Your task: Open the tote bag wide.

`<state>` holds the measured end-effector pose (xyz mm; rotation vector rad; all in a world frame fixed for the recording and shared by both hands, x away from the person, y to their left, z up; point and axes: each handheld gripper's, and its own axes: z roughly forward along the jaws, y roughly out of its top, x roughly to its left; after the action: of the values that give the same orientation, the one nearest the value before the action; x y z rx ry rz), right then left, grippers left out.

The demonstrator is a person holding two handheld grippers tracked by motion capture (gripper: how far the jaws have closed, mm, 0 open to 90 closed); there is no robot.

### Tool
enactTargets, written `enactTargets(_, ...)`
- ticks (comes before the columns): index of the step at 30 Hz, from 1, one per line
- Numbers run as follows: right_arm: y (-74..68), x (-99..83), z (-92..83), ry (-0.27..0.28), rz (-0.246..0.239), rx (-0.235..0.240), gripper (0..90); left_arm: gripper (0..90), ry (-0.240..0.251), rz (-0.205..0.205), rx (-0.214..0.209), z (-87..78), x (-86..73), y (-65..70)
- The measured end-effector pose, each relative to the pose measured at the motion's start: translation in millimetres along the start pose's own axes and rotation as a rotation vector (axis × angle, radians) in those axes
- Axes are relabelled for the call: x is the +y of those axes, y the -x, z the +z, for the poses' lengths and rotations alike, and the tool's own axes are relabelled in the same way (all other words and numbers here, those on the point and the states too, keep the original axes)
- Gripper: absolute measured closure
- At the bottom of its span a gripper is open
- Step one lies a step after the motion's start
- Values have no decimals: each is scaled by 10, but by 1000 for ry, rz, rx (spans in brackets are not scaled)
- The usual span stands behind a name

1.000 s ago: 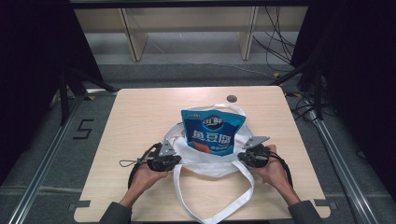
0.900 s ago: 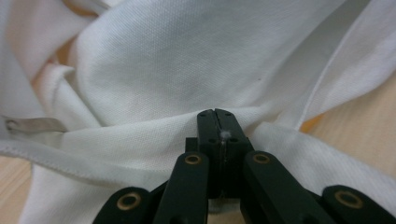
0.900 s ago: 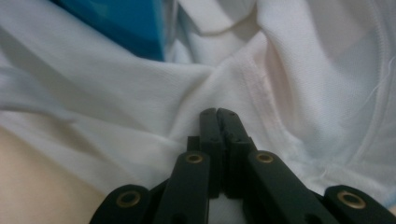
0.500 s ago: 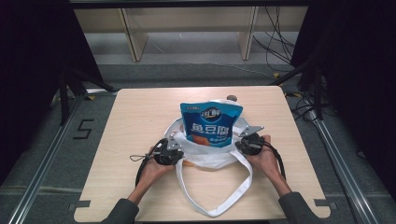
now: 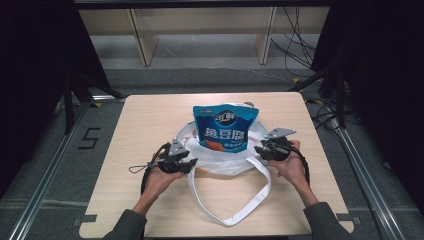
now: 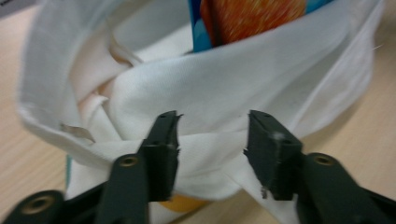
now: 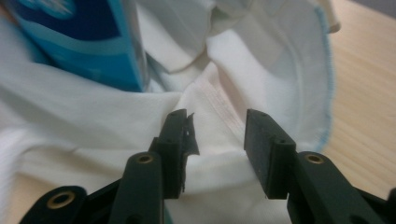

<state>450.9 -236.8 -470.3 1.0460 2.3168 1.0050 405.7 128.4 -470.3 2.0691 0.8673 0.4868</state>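
Soft, limp white cloth bag point(image 5: 225, 162), mid-bench w/ a light blue snack pouch point(image 5: 225, 127) upright inside, is best taken at the rim hem; left tool point(image 6: 212, 140) & right tool point(image 7: 215, 133) have just been opening, apparently gripping nothing.

This looks like a lab or recording studio — a small light-wood table point(image 5: 150, 120) stands alone on grey carpet, framed by metal rails point(image 5: 45, 175) and black curtains point(image 5: 35, 75). Loose cables point(image 5: 300, 45) trail by pale shelving legs point(image 5: 142, 37) behind, and a taped "5" point(image 5: 89, 138) marks the floor — a numbered station.
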Motion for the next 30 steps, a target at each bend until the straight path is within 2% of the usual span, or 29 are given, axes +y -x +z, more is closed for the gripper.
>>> enactTargets(1,13,-23,-160,32,11,-4,546,425,25,-42,-12,-134,12,55)
enactTargets(2,13,-45,-239,37,38,4,524,397,27,-50,-15,-195,17,88)
enactTargets(3,15,-66,-318,36,57,4,504,380,51,-58,-31,-241,11,126)
enactTargets(4,10,-96,-390,45,75,10,489,373,51,-58,-31,-241,11,126)
enactTargets(5,-2,-134,-452,53,90,13,472,366,71,-37,-33,-344,-22,198)
enactTargets(6,-35,-178,-512,41,118,13,452,350,69,-40,-42,-383,-56,238)
enactTargets(9,-102,-324,-650,36,129,13,432,312,64,-44,-54,-478,-200,356)
enactTargets(10,-134,-395,-707,24,124,13,425,300,55,-32,-59,-503,-243,373)
enactTargets(12,-162,-508,-786,28,88,6,416,269,45,-60,-60,-537,-378,458)
enactTargets(13,-205,-569,-826,17,108,15,415,250,24,-63,-71,-558,-427,485)
enactTargets(14,-205,-569,-826,17,108,15,415,234,24,-63,-71,-558,-427,485)
enactTargets(15,-261,-684,-875,14,121,28,410,216,12,-66,-84,-589,-514,537)
enactTargets(16,-261,-684,-875,14,121,28,410,203,12,-66,-84,-589,-514,537)
enactTargets(17,-310,-792,-916,-10,132,30,407,196,22,-73,-85,-602,-577,580)
enactTargets(18,-324,-829,-922,-16,130,29,405,187,2,-55,-82,-616,-615,584)
enactTargets(19,-314,-886,-922,-12,90,27,404,173,-8,-41,-78,-619,-635,586)
enactTargets(20,-362,-918,-934,-30,119,26,404,169,-8,-41,-78,-619,-635,586)
enactTargets(21,-354,-951,-929,-35,82,19,404,170,-22,-26,-75,-602,-681,579)
enactTargets(22,-372,-975,-929,-43,75,15,402,165,-31,-48,-73,-593,-700,594)
enactTargets(23,-416,-997,-921,-50,107,14,402,159,-35,-48,-81,-591,-705,593)
enactTargets(24,-399,-1005,-917,-48,70,18,402,159,-26,-47,-71,-588,-709,599)
enactTargets(25,-414,-1012,-910,-50,78,20,401,159,-30,-34,-61,-593,-705,594)
enactTargets(26,-404,-1011,-909,-55,59,20,399,158,-24,-45,-66,-590,-706,606)
enactTargets(27,-400,-1010,-908,-55,45,20,398,158,-20,-39,-67,-585,-706,607)
enactTargets(28,-419,-1007,-907,-55,66,21,398,158,-26,-22,-66,-585,-704,599)
enactTargets(30,-424,-1019,-893,-65,67,25,395,158,-34,-8,-68,-585,-703,589)
